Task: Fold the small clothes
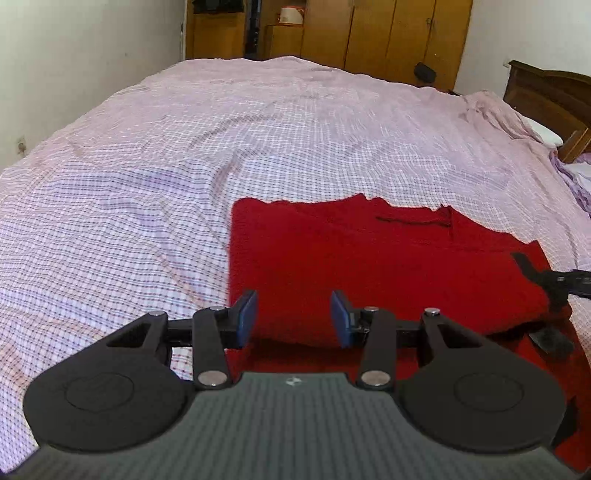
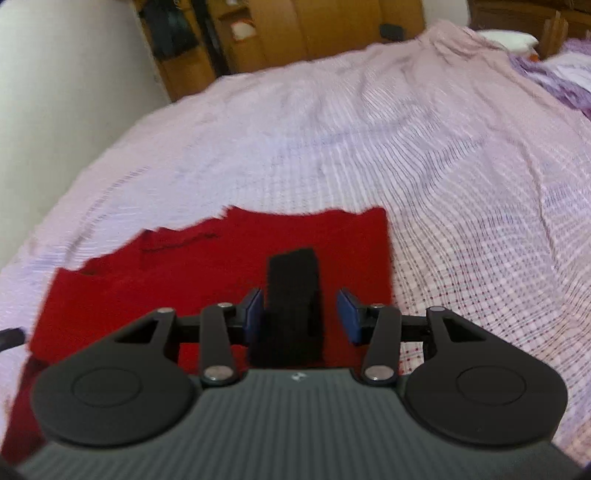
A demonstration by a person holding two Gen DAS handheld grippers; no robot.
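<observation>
A red knitted garment lies folded flat on the checked pink bedsheet. My left gripper is open and empty, just above the garment's near left edge. The right gripper's black body shows at the garment's right edge in the left wrist view. In the right wrist view the garment lies below my right gripper, which is open. A black strap-like piece lies between its blue pads, touching neither clearly; the view is blurred.
A wooden wardrobe stands beyond the bed's far end. A dark wooden headboard and a white pillow are at the right. Purple cloth is heaped at the far right. A white wall runs along the left.
</observation>
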